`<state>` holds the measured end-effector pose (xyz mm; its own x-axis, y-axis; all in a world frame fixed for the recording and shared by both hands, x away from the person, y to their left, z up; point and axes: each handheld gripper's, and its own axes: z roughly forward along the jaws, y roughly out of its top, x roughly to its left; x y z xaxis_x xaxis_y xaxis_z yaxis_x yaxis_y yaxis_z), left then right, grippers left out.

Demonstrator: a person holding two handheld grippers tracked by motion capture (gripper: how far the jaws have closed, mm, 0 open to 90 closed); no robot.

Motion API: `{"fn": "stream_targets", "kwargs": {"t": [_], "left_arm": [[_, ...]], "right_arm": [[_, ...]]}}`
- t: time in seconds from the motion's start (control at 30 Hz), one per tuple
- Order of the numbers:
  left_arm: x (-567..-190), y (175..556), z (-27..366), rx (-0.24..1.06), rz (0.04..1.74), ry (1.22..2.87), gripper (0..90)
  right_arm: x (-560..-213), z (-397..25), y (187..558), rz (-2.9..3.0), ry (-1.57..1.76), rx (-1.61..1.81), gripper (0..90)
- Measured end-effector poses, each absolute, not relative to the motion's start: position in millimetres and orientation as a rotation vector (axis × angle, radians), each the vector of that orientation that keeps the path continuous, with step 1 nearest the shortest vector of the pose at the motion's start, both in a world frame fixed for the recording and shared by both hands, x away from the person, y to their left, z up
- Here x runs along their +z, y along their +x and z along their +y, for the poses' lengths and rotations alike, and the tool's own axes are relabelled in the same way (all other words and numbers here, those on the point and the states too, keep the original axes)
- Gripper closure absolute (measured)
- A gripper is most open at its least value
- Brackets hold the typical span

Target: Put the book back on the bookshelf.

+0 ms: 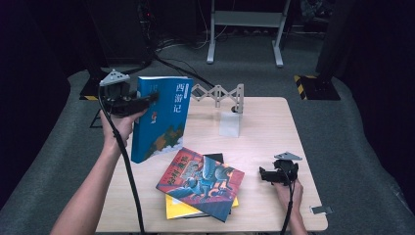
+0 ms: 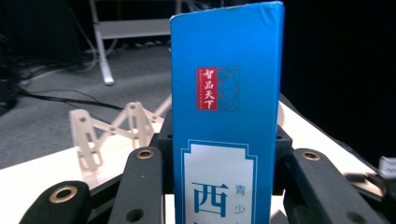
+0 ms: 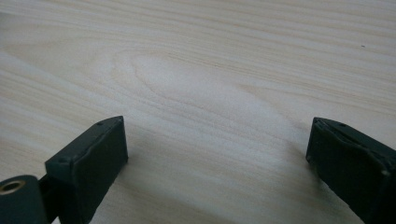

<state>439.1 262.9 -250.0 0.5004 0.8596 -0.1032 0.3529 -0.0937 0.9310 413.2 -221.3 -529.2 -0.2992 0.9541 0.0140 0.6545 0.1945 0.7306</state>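
The left gripper [image 1: 149, 99] has its fingers closed on the blue book [image 1: 161, 117] and holds it upright, lifted above the left part of the counter [image 1: 274, 137]. The right gripper [image 1: 266, 175] rests low over the bare wood at the right, its fingers wide apart with nothing between them. A pile of books [image 1: 200, 183] lies flat near the front edge.

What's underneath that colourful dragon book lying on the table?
Under the dragon book lies a yellow book, with a black one peeking out behind. Their covers are hidden, so anything more beneath cannot be told.
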Motion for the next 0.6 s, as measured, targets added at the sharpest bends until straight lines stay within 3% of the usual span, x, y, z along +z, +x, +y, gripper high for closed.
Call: {"fn": "stream_targets", "kwargs": {"t": [0.6], "left_arm": [[-270.3,470.6,264.9,0.766,1.120,1.590,61.7]], "right_arm": [[-529.0,-221.2,412.6,2.036,1.497,0.896,4.6]]}}
